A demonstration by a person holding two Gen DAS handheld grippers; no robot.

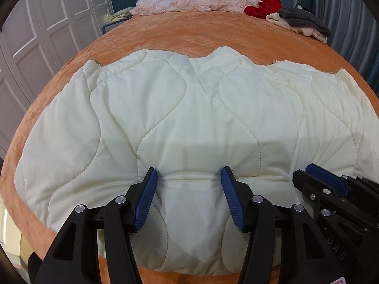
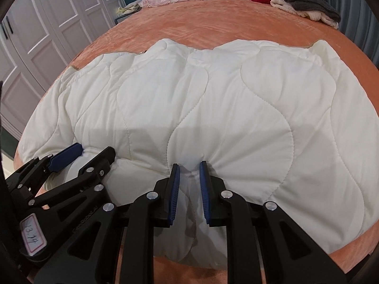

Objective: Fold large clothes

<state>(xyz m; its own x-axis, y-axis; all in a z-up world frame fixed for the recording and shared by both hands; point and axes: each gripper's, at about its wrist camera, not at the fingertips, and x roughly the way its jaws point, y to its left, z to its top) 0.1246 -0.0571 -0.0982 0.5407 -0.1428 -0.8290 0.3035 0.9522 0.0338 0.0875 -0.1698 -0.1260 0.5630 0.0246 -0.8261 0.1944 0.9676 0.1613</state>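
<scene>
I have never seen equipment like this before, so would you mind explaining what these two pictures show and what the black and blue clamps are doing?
There is no robot here: a person holds a two-finger gripper in each hand, and each gripper carries a wide-angle camera looking along its fingers. One picture comes from the left gripper, the other from the right gripper, and each also catches the other gripper at its edge.

A cream quilted garment lies spread on a bed with an orange cover. At the far end sit a pink garment, a red garment and a grey knit on a cream one.

The right gripper pinches a fold of the quilted garment's near edge. The left gripper is open, its pads standing apart over the fabric without squeezing it.
</scene>
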